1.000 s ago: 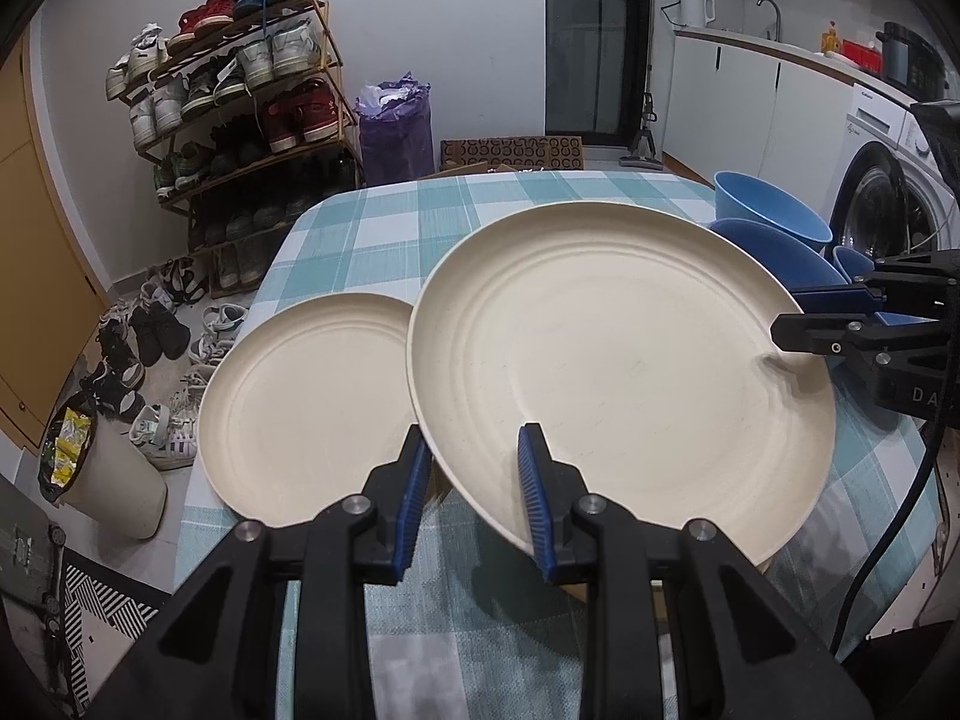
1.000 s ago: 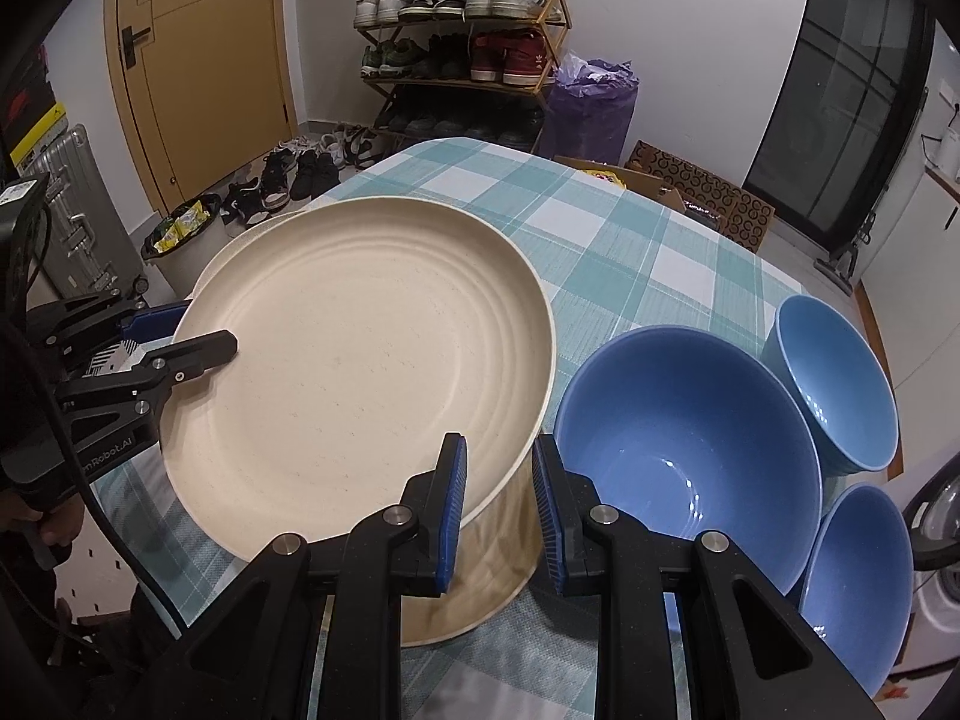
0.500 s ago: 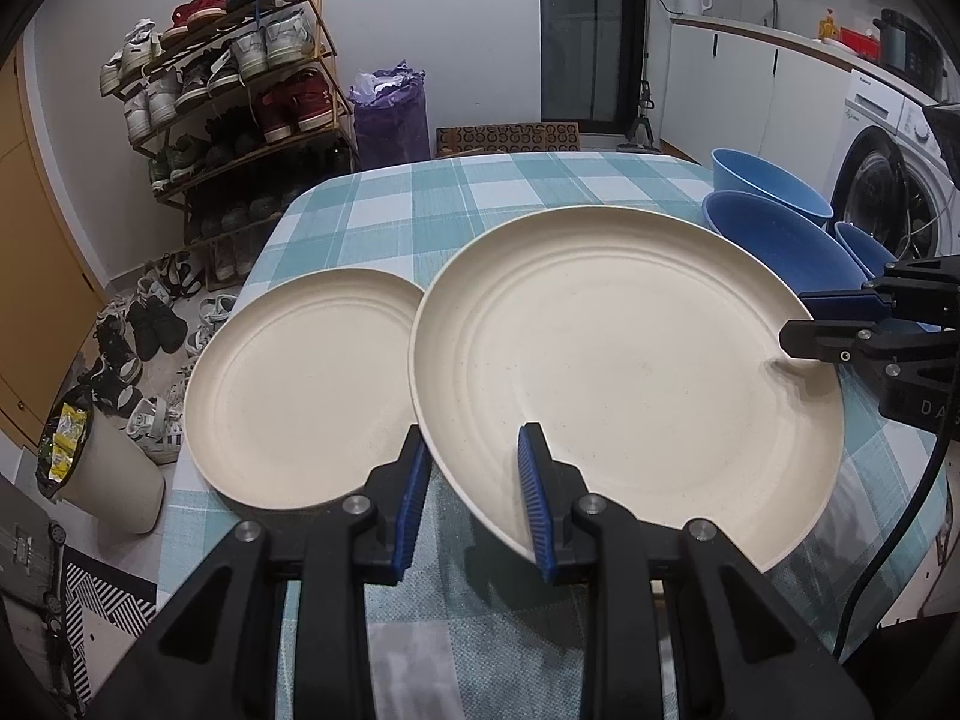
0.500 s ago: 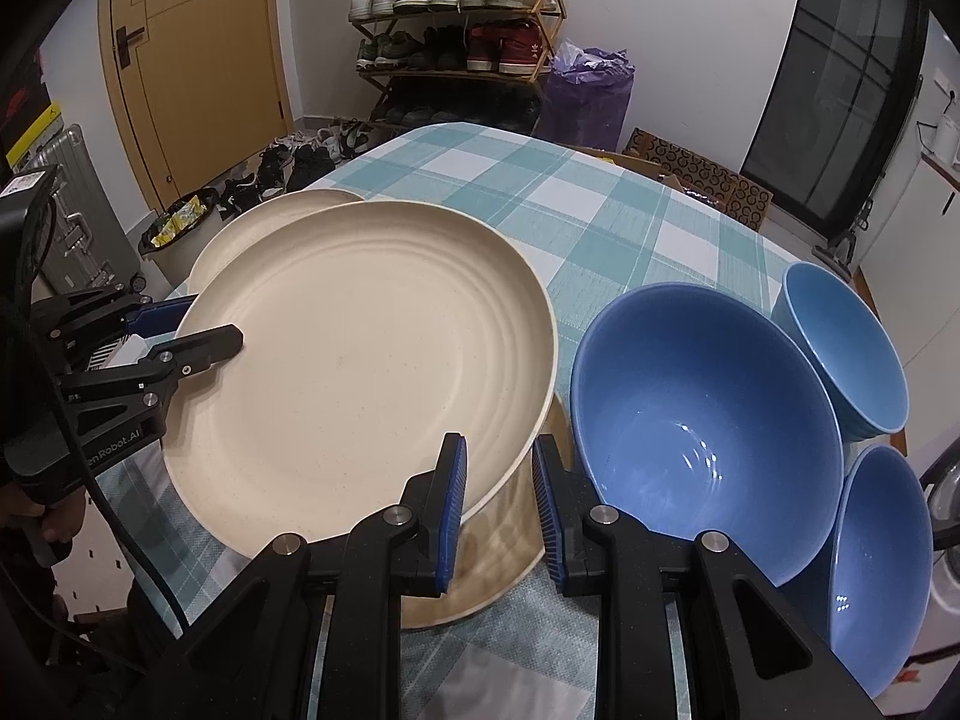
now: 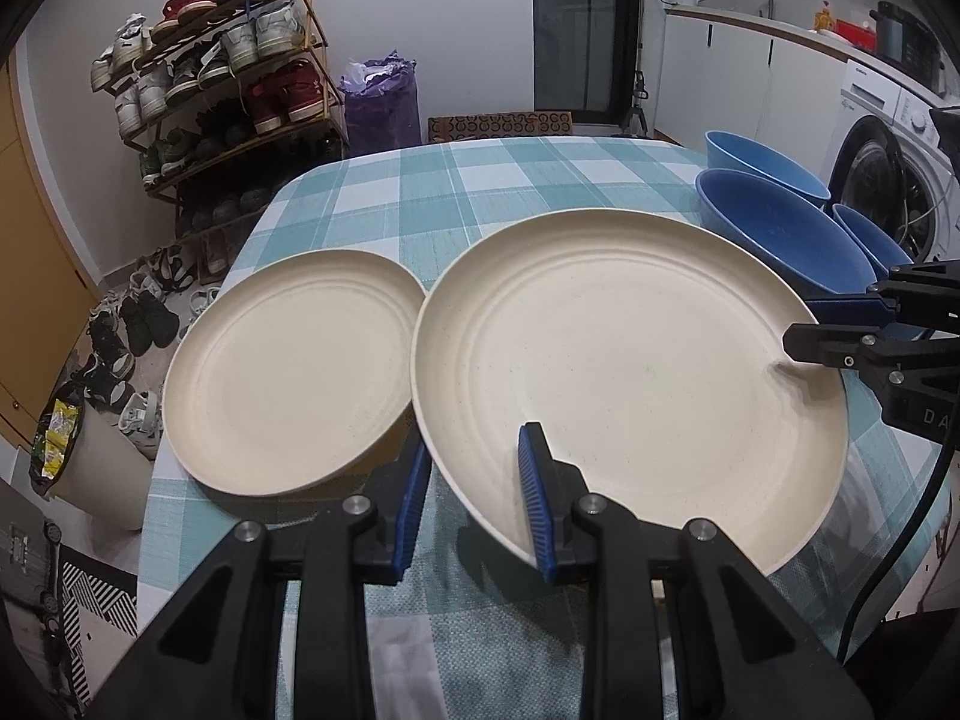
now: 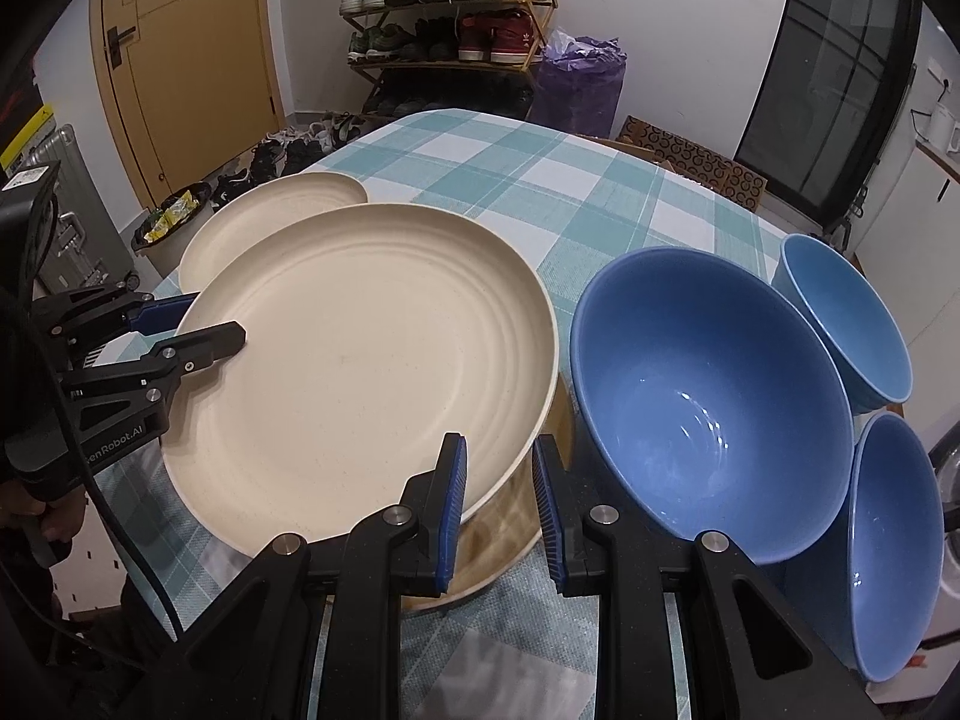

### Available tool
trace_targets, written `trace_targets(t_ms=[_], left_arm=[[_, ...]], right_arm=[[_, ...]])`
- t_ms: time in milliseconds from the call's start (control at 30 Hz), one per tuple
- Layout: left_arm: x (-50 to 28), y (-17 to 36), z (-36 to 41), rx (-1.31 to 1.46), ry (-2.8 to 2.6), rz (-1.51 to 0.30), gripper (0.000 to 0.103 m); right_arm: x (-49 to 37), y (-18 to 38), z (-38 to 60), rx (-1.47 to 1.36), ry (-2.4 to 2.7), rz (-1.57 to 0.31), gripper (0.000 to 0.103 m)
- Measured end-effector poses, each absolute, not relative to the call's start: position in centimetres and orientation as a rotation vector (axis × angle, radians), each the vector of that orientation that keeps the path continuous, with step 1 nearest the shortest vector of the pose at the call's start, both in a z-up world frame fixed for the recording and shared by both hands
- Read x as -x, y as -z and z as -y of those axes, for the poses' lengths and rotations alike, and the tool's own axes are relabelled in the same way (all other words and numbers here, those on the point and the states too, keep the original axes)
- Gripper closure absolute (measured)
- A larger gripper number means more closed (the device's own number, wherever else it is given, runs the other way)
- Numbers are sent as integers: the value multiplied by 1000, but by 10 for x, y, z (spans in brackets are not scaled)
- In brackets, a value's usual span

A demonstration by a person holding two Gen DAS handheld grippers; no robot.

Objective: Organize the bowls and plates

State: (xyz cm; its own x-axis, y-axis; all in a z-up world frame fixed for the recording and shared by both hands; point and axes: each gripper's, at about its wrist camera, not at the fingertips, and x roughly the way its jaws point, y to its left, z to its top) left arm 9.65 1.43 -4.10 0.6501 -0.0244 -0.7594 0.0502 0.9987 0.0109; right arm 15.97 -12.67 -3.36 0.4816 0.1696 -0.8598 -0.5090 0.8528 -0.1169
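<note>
Left gripper (image 5: pixel 474 492) and right gripper (image 6: pixel 498 504) both clamped on rim of large cream plate (image 5: pixel 630 372) — smaller plate (image 5: pixel 294 384) at 9 o'clock, blue bowls (image 6: pixel 708 396) at 3 o'clock.

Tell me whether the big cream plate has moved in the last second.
Yes. In the right wrist view the big cream plate has come down: less of the second plate beneath it shows now.

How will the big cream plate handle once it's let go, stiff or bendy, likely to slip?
Probably stiff: the big plate keeps its shape held only at opposite rims by the left tool and right tool. Likely light. Its smooth surface may slide on the plate below.
</note>
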Motion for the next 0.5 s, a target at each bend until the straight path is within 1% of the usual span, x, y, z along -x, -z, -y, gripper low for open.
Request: trace_targets(t_ms=[500], left_arm=[[-97,52,-4,-63,59,-870,75]], right_arm=[[-149,47,135,392,-386,-984,80]])
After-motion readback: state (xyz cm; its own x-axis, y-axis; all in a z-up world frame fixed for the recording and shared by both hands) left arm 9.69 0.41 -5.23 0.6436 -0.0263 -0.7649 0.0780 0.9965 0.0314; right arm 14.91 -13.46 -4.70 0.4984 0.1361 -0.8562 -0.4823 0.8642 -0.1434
